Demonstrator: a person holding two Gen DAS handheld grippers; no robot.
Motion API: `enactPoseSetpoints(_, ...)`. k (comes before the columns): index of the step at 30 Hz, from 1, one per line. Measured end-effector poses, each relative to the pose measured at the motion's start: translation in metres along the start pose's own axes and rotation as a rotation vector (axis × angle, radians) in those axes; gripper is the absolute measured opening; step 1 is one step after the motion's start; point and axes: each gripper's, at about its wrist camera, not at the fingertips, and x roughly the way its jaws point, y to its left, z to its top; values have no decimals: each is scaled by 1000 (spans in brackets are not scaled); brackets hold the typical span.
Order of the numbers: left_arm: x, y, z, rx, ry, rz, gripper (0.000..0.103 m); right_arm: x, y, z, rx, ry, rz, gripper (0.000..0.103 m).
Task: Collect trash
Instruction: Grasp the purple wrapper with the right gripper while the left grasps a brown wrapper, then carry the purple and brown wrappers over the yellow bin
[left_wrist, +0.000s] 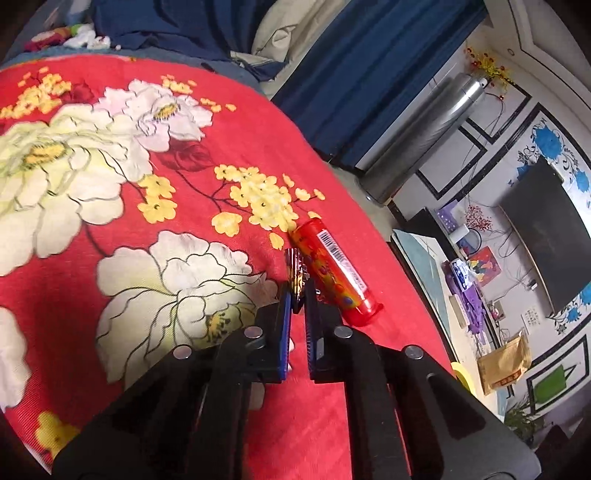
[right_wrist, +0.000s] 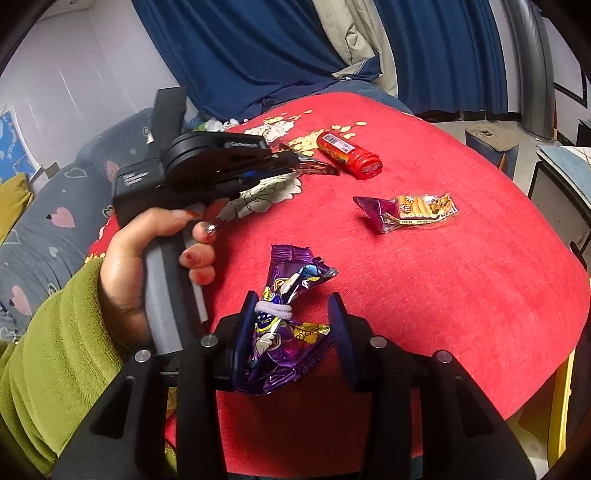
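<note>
Left gripper (left_wrist: 299, 291) clenched on a small dark foil wrapper (left_wrist: 295, 271), pinched at its near end; the rest of the wrapper sticks out past the fingertips, just beside a red tube (left_wrist: 334, 273) with a barcode label lying on the red floral cloth (left_wrist: 110, 184). Right gripper (right_wrist: 291, 314) straddles a purple snack packet (right_wrist: 284, 325) tied round the middle with a pale band; left pad touches the packet, right pad stands apart from it, so jaws part-open, not yet gripping by the look of it. From the right wrist view, the person's left hand (right_wrist: 147, 254), green sleeve, holds the other tool's handle. Further off on the cloth: an orange-and-purple snack bag (right_wrist: 410, 210), untouched, well apart from both tools. Step in hand, as judged: first pick-ups, two at once. Next move calls for lifting the foil wrapper clear without nudging the tube, and squeezing the right jaws onto the purple packet. No bin visible in either view; drop-off place unknown.
</note>
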Motion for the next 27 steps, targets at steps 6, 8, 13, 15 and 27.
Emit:
enactPoseSetpoints(6,-32,-28,-1,109,-59,-16,3,-14,-2,3,4,-37,-3,37)
enactPoseSetpoints(8,-44,-42,-1,151,-85,-28,2,-22,-4,4,8,-54,-7,37)
enactPoseSetpoints(13,-59,-75,0,222,-118,-74,3,-39,-14,9,19,-93,-26,37)
enactPoseSetpoints(15,-63,-88,-2,250,-124,-93,3,-45,-20,10,29,-107,-36,37)
enactPoseSetpoints(27,-57,-141,-37,394,-73,-162,3,-100,-67,8,101,-189,-132,37)
